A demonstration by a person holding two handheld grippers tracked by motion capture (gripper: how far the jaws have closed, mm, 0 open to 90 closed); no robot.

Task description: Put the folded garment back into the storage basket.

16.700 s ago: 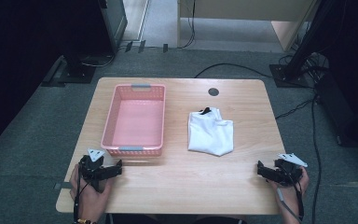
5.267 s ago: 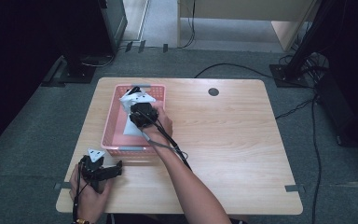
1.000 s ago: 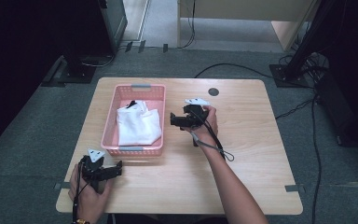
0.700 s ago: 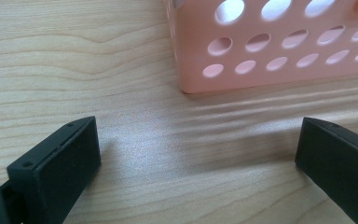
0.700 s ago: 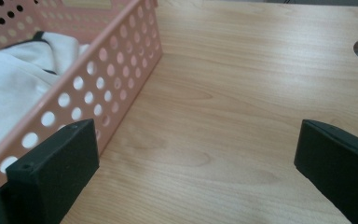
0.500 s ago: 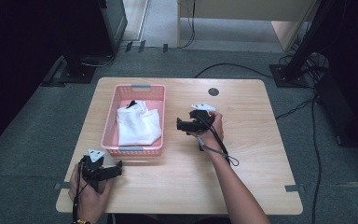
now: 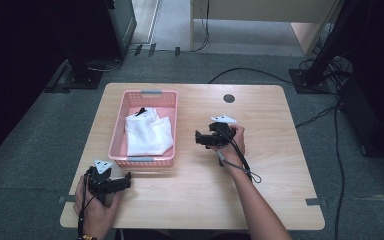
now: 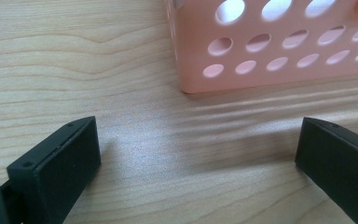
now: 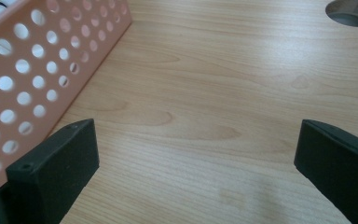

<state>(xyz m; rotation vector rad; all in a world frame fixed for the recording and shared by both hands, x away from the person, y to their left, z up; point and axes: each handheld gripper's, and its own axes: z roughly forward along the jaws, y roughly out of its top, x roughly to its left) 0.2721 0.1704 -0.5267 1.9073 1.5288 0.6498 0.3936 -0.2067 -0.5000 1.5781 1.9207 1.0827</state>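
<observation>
Nearest the person, the left tool (image 7: 111, 183) rests on the bench (image 7: 280, 165) just in front of the pink basket (image 7: 142, 160), its jaws spread wide and empty. Farther in, the right tool (image 7: 203, 138) hangs beside the basket, jaws apart and holding nothing. The folded white garment (image 7: 148, 135) lies inside the basket, so the step is probably best finished by drawing the right hand back low and clear of the basket's wall.

Wooden table (image 7: 275, 165), pink basket (image 7: 118, 134) on it.
</observation>
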